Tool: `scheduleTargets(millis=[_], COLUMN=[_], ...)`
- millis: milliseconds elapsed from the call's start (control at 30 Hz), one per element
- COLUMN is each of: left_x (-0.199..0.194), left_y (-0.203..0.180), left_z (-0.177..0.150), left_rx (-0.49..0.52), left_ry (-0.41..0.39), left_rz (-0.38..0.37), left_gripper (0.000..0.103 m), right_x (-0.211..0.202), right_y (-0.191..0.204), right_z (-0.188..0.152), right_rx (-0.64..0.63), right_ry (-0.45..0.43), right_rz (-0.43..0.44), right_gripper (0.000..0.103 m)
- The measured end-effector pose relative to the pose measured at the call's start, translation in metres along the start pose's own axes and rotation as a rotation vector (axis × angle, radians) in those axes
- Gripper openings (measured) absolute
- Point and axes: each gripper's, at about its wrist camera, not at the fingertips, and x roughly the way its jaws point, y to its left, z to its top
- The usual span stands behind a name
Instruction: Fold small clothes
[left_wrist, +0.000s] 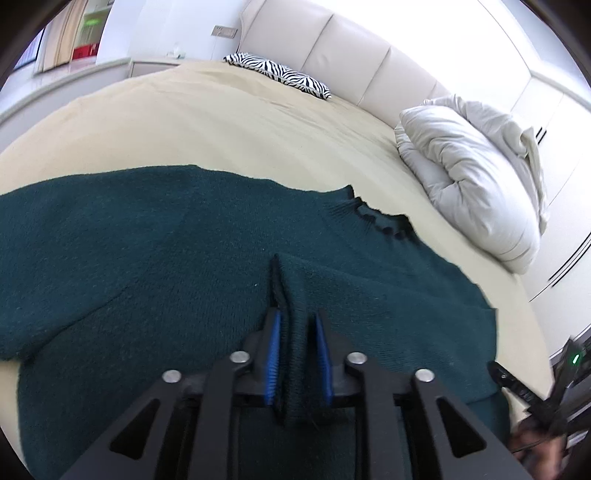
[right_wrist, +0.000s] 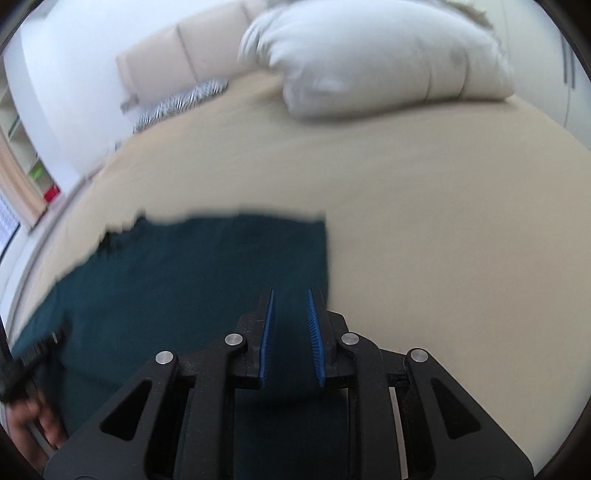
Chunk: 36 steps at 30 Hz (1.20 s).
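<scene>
A dark green knitted sweater (left_wrist: 147, 251) lies spread on the beige bed (left_wrist: 221, 122). My left gripper (left_wrist: 297, 319) is shut on a pinched ridge of the sweater's fabric, which stands up between the blue pads. In the right wrist view the sweater (right_wrist: 184, 280) lies flat with a straight right edge. My right gripper (right_wrist: 290, 295) is over that edge with green fabric between its blue pads; the jaws stand a little apart, and blur hides whether they grip. The other gripper shows at the left edge (right_wrist: 33, 354) and, in the left wrist view, at the right edge (left_wrist: 546, 387).
A white crumpled pillow (left_wrist: 469, 173) lies at the right of the bed, also seen in the right wrist view (right_wrist: 369, 55). A zebra-striped cushion (left_wrist: 280, 72) sits by the cream padded headboard (left_wrist: 351, 48). Shelves stand far left (right_wrist: 22, 155).
</scene>
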Motion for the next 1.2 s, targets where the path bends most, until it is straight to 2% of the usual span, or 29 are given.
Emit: scheduleTargets(millis=[33,67,133,200,267,333,367,400,467,500,567,633,767,867,967,1000,1033,1067,1133,1200], left_x=[-0.009,-0.024,-0.059,-0.098,-0.128,-0.16,-0.176,-0.189,-0.208,-0.219,-0.229,-0.234,-0.227,-0.22,-0.216,-0.213,-0.213,-0.211,-0.213,-0.221], left_y=[0.001,0.004,0.017,0.042,0.076,0.124,0.152,0.18,0.224,0.249,0.277,0.299,0.317,0.34,0.354,0.358,0.366,0.372,0.372,0.351], left_z=[0.001,0.002,0.004,0.002,-0.006,-0.018,-0.026,-0.034,-0.049,-0.06,-0.071,-0.081,-0.075,-0.067,-0.052,-0.048,-0.047,-0.046,-0.041,-0.024], left_rx=[-0.009,-0.022,-0.059,-0.112,-0.173,-0.268,-0.333,-0.405,-0.536,-0.618,-0.711,-0.804,-0.877,-0.973,-1.0,-1.013,-1.031,-1.054,-1.048,-0.938], left_ry=[-0.003,-0.022,-0.091,-0.161,-0.199,-0.235,-0.251,-0.262,-0.275,-0.288,-0.304,-0.331,-0.362,-0.394,-0.399,-0.388,-0.378,-0.362,-0.352,-0.367], left_rz=[0.007,0.012,-0.004,-0.003,0.023,0.073,0.104,0.12,0.13,0.13,0.127,0.076,0.042,0.016,0.041,0.065,0.084,0.108,0.15,0.223], left_gripper=[0.038,0.046,0.069,0.075,0.075,0.075,0.075,0.075,0.075,0.075,0.075,0.074,0.074,0.074,0.063,0.05,0.027,0.012,0.008,0.008], right_x=[-0.001,-0.003,-0.017,-0.043,-0.075,-0.102,-0.115,-0.128,-0.143,-0.15,-0.152,-0.153,-0.146,-0.142,-0.145,-0.146,-0.147,-0.148,-0.148,-0.139], right_y=[-0.001,-0.005,-0.011,-0.01,0.003,0.016,0.02,0.029,0.05,0.056,0.072,0.082,0.106,0.123,0.129,0.128,0.124,0.118,0.103,0.087], right_z=[-0.006,-0.003,0.006,0.012,0.008,-0.003,-0.008,-0.016,-0.024,-0.029,-0.036,-0.049,-0.064,-0.072,-0.079,-0.081,-0.083,-0.085,-0.087,-0.085], right_rx=[-0.031,-0.022,0.056,0.093,0.073,0.054,0.05,0.04,0.001,-0.011,0.006,0.034,0.033,0.025,0.022,0.027,0.034,0.045,0.072,0.097], right_ry=[-0.068,-0.063,-0.045,-0.129,-0.23,-0.31,-0.345,-0.392,-0.408,-0.389,-0.342,-0.288,-0.227,-0.193,-0.202,-0.205,-0.205,-0.201,-0.193,-0.184], right_rz=[0.01,0.019,0.0,0.03,0.052,0.069,0.085,0.114,0.16,0.181,0.242,0.306,0.351,0.379,0.382,0.383,0.383,0.38,0.379,0.377], right_gripper=[0.018,0.018,0.019,0.021,0.025,0.053,0.08,0.089,0.09,0.09,0.089,0.088,0.081,0.075,0.075,0.075,0.075,0.075,0.074,0.07])
